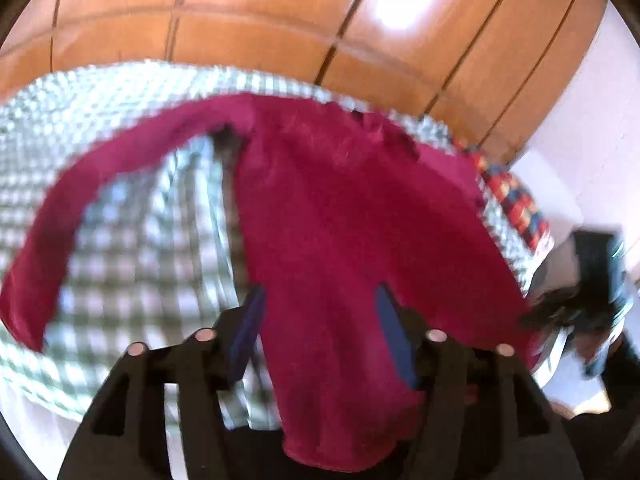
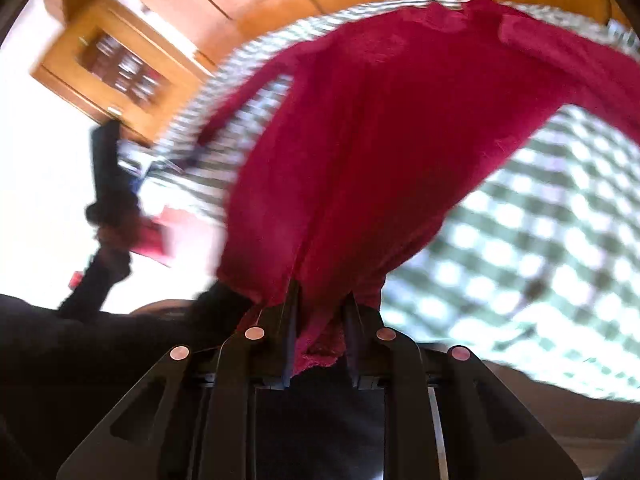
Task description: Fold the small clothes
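Observation:
A crimson long-sleeved top (image 1: 340,208) hangs lifted over a green-and-white checked cloth (image 1: 120,240). One sleeve curves away to the left. My left gripper (image 1: 320,292) is open, its blue pads (image 1: 250,324) set wide, and the top's lower part drapes loosely between them. In the right wrist view the same top (image 2: 400,120) pulls into tight folds that run down into my right gripper (image 2: 320,292), which is shut on a bunched edge of it. Each gripper shows only as a dark blur in the other's view.
Orange-brown wooden panels (image 1: 280,20) lie beyond the checked cloth (image 2: 540,220). A bright patterned item (image 1: 516,204) sits at the cloth's right edge. A wooden cabinet with a glass door (image 2: 108,64) stands at the upper left in the right wrist view. A dark sleeve (image 2: 92,276) is at the left.

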`<state>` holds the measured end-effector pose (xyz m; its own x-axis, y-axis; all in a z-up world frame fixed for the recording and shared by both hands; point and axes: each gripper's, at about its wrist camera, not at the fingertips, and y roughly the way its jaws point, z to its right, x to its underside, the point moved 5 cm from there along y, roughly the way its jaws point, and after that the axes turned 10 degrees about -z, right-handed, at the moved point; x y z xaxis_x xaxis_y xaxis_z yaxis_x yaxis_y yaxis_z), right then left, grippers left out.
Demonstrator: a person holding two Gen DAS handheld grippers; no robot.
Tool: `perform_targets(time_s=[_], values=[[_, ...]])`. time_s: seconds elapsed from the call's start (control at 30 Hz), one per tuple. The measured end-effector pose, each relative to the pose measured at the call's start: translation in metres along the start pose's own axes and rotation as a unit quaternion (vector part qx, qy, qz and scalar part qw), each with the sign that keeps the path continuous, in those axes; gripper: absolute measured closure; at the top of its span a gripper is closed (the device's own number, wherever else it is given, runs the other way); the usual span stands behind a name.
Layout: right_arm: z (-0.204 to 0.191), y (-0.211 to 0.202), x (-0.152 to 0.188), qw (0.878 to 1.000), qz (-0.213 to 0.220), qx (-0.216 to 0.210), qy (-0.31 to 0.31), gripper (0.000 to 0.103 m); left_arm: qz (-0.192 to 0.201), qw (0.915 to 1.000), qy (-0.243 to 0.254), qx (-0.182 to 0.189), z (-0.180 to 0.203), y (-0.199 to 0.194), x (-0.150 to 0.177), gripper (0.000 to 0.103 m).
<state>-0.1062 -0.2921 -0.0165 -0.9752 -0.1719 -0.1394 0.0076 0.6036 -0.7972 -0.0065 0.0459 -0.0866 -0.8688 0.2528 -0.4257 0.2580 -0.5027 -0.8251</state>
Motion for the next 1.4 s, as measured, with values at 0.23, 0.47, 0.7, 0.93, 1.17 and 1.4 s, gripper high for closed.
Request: perform_targets(time_s=[0.23, 0.47, 0.7, 0.93, 1.17, 1.4], values=[[0.043, -0.008, -0.001, 0.996, 0.033, 0.056, 0.057, 0.041, -0.063, 0.9965, 0.037, -0.039, 0.013, 0.048, 0.039, 0.089], [0.064, 0.015, -0.053, 0.991, 0.064, 0.087, 0.082, 0.090, -0.032, 0.9978, 0.039, -0.043, 0.022, 0.027, 0.016, 0.100], [0.025, -0.042, -0.065, 0.993, 0.102, 0.062, 0.020, 0.092, 0.088, 0.9961, 0.011, 0.000, 0.002, -0.090, -0.026, 0.100], [0.076, -0.019, -0.035, 0.982, 0.065, 0.141, 0.105, 0.049, -0.083, 0.9934, -0.026, -0.076, -0.037, -0.002, 0.021, 0.091], [0.080, -0.065, -0.099, 0.934, 0.154, 0.320, 0.035, 0.049, -0.010, 0.9961, -0.073, -0.049, -0.052, -0.027, 0.000, 0.077], [0.113, -0.020, -0.188, 0.901, 0.085, 0.423, -0.037, 0.054, 0.030, 0.9957, -0.080, -0.037, -0.033, -0.024, -0.029, 0.065]])
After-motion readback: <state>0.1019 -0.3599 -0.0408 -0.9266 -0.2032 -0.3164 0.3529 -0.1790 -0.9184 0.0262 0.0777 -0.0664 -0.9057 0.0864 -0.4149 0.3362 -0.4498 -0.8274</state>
